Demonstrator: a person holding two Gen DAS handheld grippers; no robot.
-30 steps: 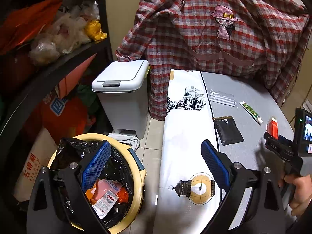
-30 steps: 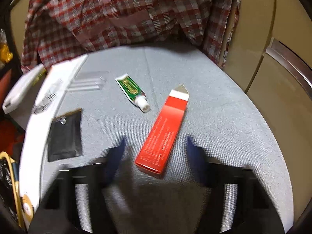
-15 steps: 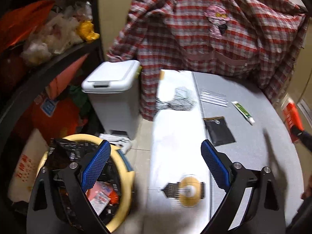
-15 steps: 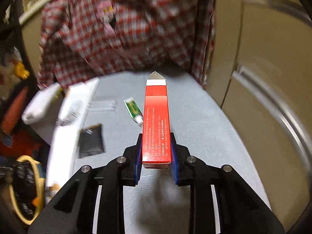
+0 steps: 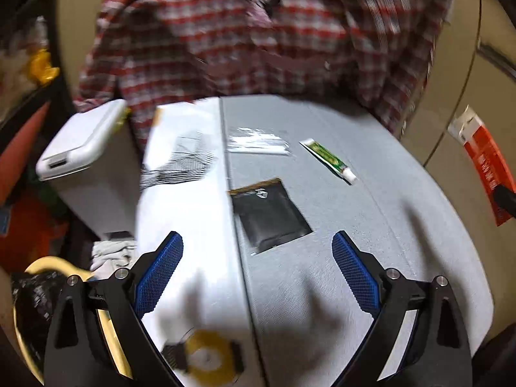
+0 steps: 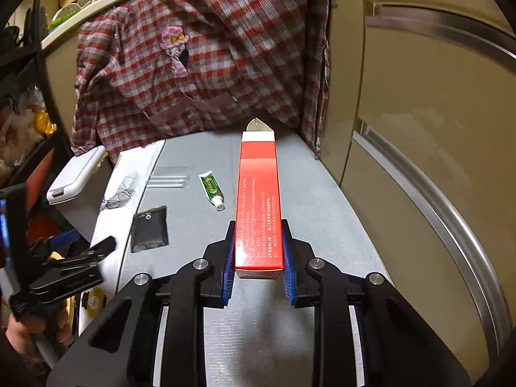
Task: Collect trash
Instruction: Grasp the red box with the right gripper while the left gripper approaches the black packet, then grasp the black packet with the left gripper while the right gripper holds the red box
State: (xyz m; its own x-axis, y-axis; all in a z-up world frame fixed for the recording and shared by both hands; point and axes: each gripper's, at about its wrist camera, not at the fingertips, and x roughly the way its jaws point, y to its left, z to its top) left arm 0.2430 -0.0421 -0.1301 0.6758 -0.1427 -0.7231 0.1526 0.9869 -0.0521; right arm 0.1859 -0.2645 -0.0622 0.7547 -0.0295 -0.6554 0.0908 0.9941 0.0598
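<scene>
My right gripper point(image 6: 258, 258) is shut on a long red box point(image 6: 259, 206) and holds it above the grey table point(image 6: 322, 200); the box also shows at the right edge of the left wrist view point(image 5: 483, 161). My left gripper point(image 5: 258, 274) is open and empty above the table, just short of a black sachet point(image 5: 269, 214). A green tube point(image 5: 327, 159), also in the right wrist view point(image 6: 212, 190), and a clear plastic wrapper point(image 5: 258, 142) lie farther back. A yellow-rimmed bin with a black liner point(image 5: 38, 290) stands at lower left.
A white lidded pedal bin point(image 5: 84, 148) stands left of the table. A plaid shirt point(image 6: 193, 74) hangs behind it. A white printed sheet point(image 5: 183, 193) covers the table's left part. A dark shelf with bags point(image 5: 29, 64) is at far left. A beige cabinet point(image 6: 419, 129) is at right.
My right gripper closed on the red box and lifted it off the table. My left gripper swung right, from over the yellow-rimmed bin to over the table.
</scene>
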